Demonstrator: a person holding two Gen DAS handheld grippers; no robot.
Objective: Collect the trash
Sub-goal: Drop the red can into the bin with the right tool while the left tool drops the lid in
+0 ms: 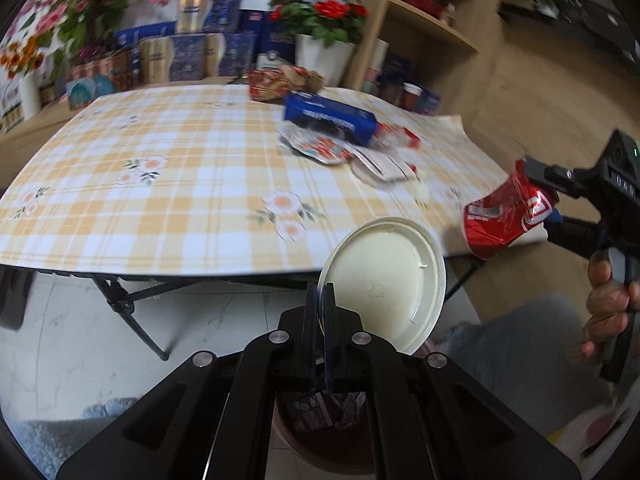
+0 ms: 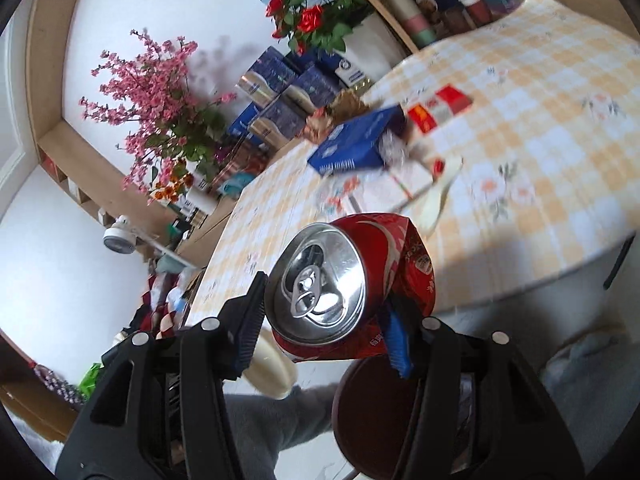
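Holding a round cream plastic lid (image 1: 386,280) pinched in the left gripper (image 1: 319,304) and a crushed red soda can (image 2: 340,292) clamped in the right gripper (image 2: 324,316), we should centre both over the brown bin (image 1: 320,440) at lower frame before releasing.

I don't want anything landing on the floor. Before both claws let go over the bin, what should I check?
1. Left claw clamped on the cream lid: ok.
2. Right claw gripping the crushed red can: ok.
3. Lid above the brown bin: ok.
4. Can directly above the bin: cannot tell.
5. Room left in the bin, wrappers already inside: cannot tell.
6. Table cleared of trash: not ok.
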